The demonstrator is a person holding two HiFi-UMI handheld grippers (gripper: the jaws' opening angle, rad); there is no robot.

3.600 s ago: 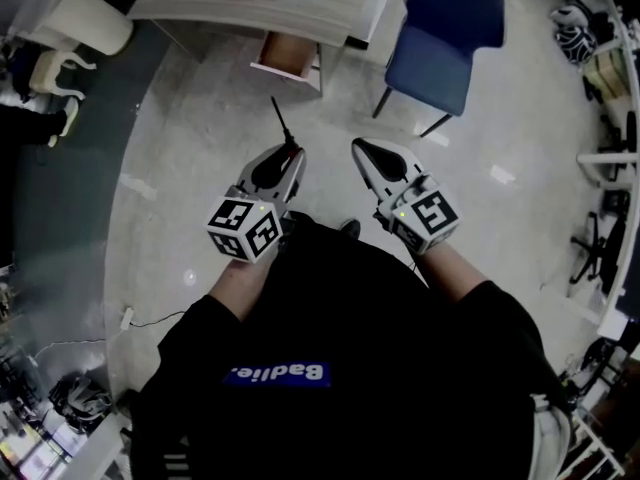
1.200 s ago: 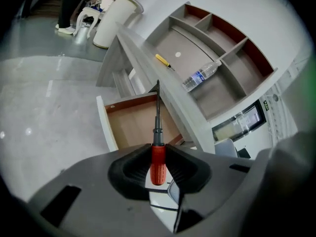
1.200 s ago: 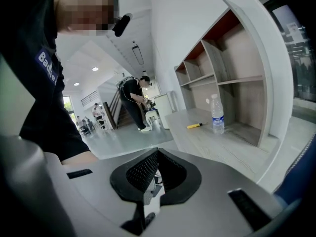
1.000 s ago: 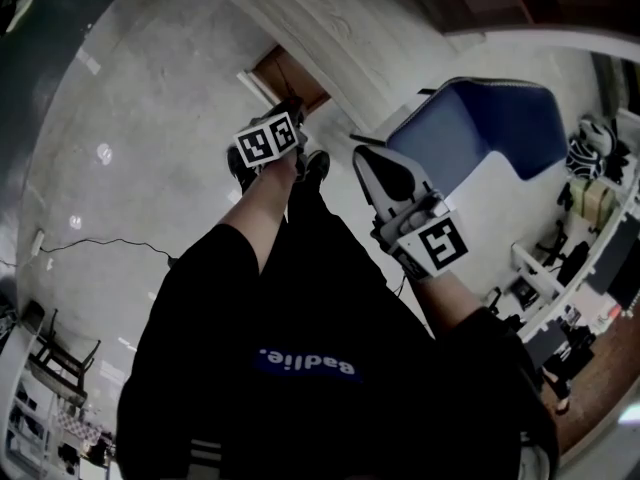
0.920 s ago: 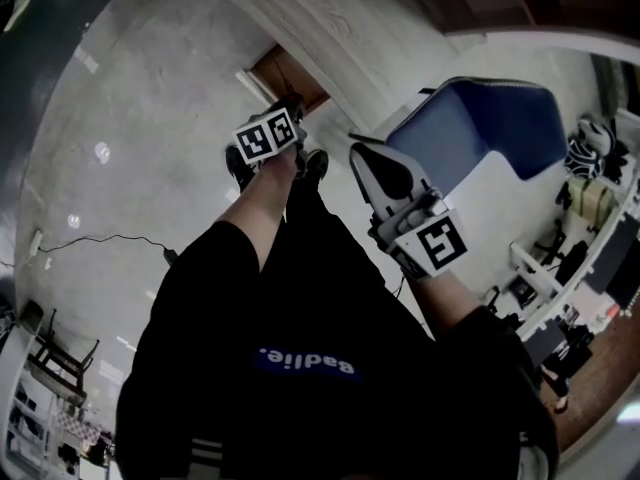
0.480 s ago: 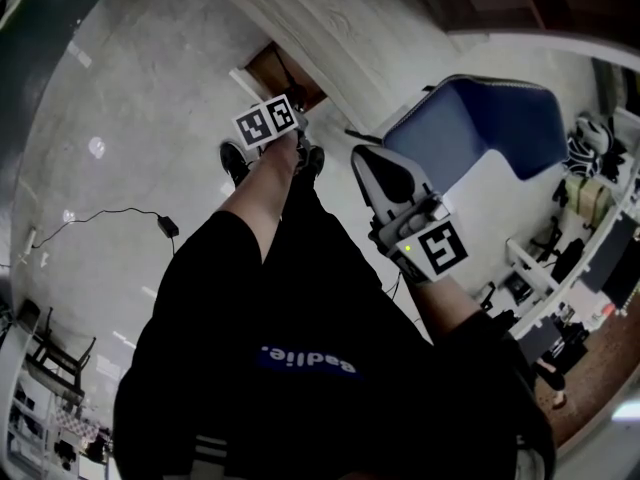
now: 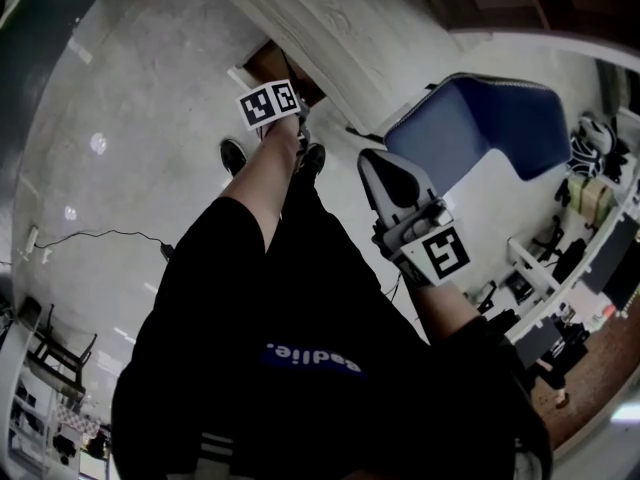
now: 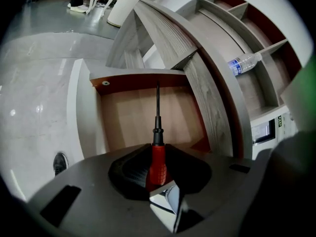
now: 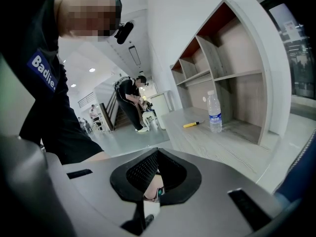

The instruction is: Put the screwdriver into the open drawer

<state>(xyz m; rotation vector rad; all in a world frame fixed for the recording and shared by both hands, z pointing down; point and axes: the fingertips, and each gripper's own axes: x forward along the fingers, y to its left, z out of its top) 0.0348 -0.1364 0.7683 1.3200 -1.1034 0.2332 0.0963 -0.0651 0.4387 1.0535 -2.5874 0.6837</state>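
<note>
A screwdriver (image 8: 157,149) with a red handle and a thin black shaft sits between the pads of my left gripper (image 8: 158,157), which is shut on the handle. Its shaft points straight over the brown floor of the open drawer (image 8: 89,112), and the tip hangs near the drawer's back wall. In the head view the left gripper's marker cube (image 7: 270,103) is right in front of the drawer (image 7: 268,63), and the jaws are hidden behind it. My right gripper (image 7: 372,160) hangs to the right beside the chair, shut and with nothing in it (image 9: 155,162).
The drawer juts from under a grey wooden desk (image 7: 330,28). A blue chair (image 7: 480,128) stands close on the right. A water bottle (image 9: 214,112) and a yellow tool (image 9: 191,125) lie on the desktop. Shoes (image 7: 232,156) and a cable (image 7: 90,238) are on the floor.
The left gripper has moved up the picture with the screwdriver, from just short of the drawer to its opening. The right gripper has stayed in place.
</note>
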